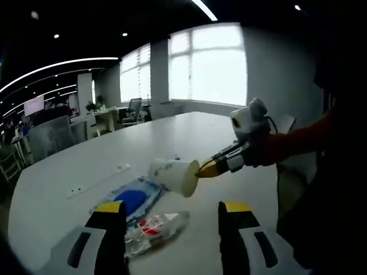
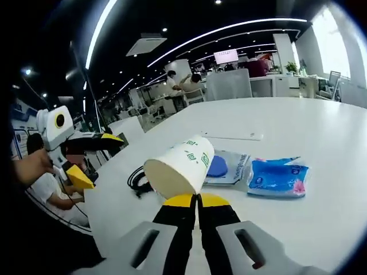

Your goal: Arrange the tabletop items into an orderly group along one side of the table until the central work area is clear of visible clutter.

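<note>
A white paper cup (image 1: 174,176) with green print lies tilted on its side above the white table (image 1: 189,137), and my right gripper (image 1: 206,169) comes in from the right, shut on the cup's rim. In the right gripper view the cup (image 2: 182,165) sits just past that gripper (image 2: 196,199), whose jaws are pressed together on the rim. My left gripper (image 1: 172,209) is open with nothing between its jaws, hovering over a clear packet with a blue disc (image 1: 135,197) and a clear wrapper with red print (image 1: 156,226). From the right gripper view, the left gripper (image 2: 97,157) stands open at the left.
A blue tissue packet (image 2: 278,176) lies beside the clear packet with the blue disc (image 2: 223,166). A black cable (image 2: 137,180) is coiled near the table edge. A flat white strip (image 2: 232,136) lies farther out. Office desks and chairs stand beyond the table (image 2: 321,126).
</note>
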The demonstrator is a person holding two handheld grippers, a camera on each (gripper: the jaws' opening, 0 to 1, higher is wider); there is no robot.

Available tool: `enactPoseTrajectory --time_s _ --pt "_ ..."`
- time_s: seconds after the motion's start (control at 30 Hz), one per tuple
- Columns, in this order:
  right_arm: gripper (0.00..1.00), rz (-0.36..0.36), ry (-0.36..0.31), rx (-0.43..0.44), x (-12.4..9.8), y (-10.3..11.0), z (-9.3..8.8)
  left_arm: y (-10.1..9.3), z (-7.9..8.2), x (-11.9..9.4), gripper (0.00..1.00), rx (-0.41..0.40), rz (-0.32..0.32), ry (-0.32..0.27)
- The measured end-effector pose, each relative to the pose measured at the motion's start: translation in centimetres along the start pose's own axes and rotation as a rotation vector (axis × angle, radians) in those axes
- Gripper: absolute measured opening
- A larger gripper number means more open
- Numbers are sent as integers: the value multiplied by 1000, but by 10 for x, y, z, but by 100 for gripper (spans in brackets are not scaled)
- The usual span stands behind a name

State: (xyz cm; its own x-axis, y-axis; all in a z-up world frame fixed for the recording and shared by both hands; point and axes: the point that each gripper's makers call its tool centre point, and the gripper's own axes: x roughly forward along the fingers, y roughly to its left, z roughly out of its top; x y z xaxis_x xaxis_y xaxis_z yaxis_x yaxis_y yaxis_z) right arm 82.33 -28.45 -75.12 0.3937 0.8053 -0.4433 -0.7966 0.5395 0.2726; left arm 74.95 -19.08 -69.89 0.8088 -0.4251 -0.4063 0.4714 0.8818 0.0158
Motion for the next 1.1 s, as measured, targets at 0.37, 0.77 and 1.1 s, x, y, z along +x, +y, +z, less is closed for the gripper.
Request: enactPoseTrajectory --time_s 0.37,0.77,1.1 --pt "0 27 -10 22 -2 29 17 -10 19 12 42 27 -11 -48" --pt "0 56 12 49 -1 45 20 0 25 15 18 83 34 -40" --pt "0 82 19 43 -4 53 21 8 28 18 7 116 79 -31"
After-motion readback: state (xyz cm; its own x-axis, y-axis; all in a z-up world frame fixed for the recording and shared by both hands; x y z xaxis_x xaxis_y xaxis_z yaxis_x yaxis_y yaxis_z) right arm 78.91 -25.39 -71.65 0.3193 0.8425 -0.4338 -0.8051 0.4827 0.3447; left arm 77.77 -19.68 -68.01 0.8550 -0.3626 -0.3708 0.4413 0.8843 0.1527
